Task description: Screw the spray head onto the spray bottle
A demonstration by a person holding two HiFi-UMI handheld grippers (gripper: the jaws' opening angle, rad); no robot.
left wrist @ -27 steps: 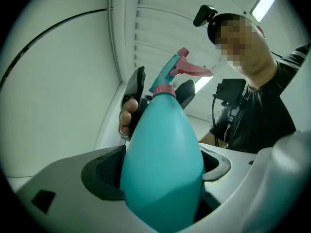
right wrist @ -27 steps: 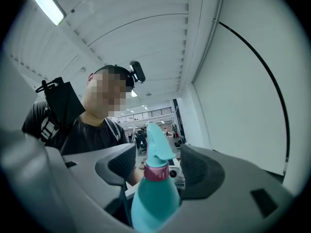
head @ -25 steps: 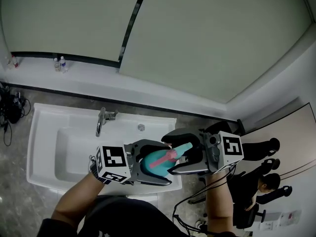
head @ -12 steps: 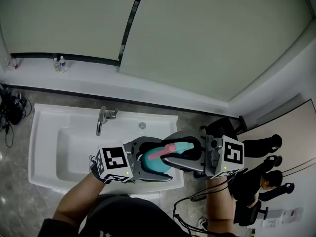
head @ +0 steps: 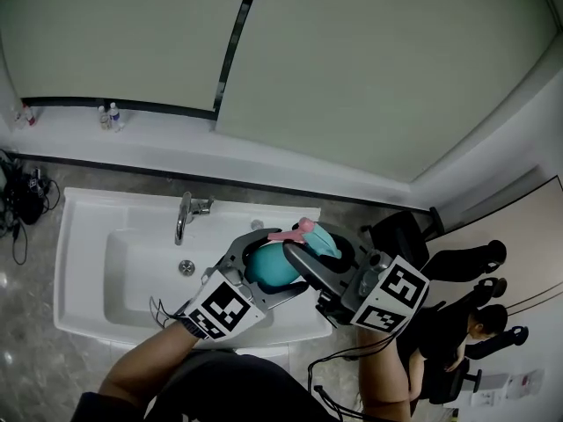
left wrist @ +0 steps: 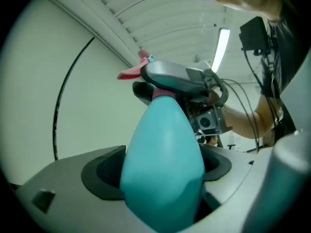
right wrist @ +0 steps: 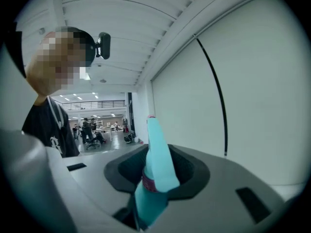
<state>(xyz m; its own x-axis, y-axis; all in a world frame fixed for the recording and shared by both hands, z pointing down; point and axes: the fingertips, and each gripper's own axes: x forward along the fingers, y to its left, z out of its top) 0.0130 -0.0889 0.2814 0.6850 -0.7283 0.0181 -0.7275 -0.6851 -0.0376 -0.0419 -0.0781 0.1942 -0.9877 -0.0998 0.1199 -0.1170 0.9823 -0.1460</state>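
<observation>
A teal spray bottle (head: pixel 266 268) is held over the sink's right end, with my left gripper (head: pixel 262 272) shut on its body. In the left gripper view the bottle (left wrist: pixel 163 164) fills the space between the pads and points away, neck up. The teal spray head (head: pixel 320 239) with its pink trigger (head: pixel 286 234) sits at the bottle's neck. My right gripper (head: pixel 318 253) is shut on that head. In the right gripper view the spray head (right wrist: pixel 156 164) stands pinched between the dark pads, its pink collar showing. The joint between head and neck is hidden by the jaws.
A white sink (head: pixel 84 262) with a chrome faucet (head: pixel 185 214) and a drain (head: pixel 186 267) lies below the grippers. Small bottles (head: pixel 107 115) stand on the back ledge. Cables (head: pixel 22 196) lie at far left. A person (head: pixel 475 323) sits at lower right.
The right gripper's jaws have closed onto the spray head. Both grippers have swung round and tilted, and the bottle has turned more upright and moved slightly up and left.
</observation>
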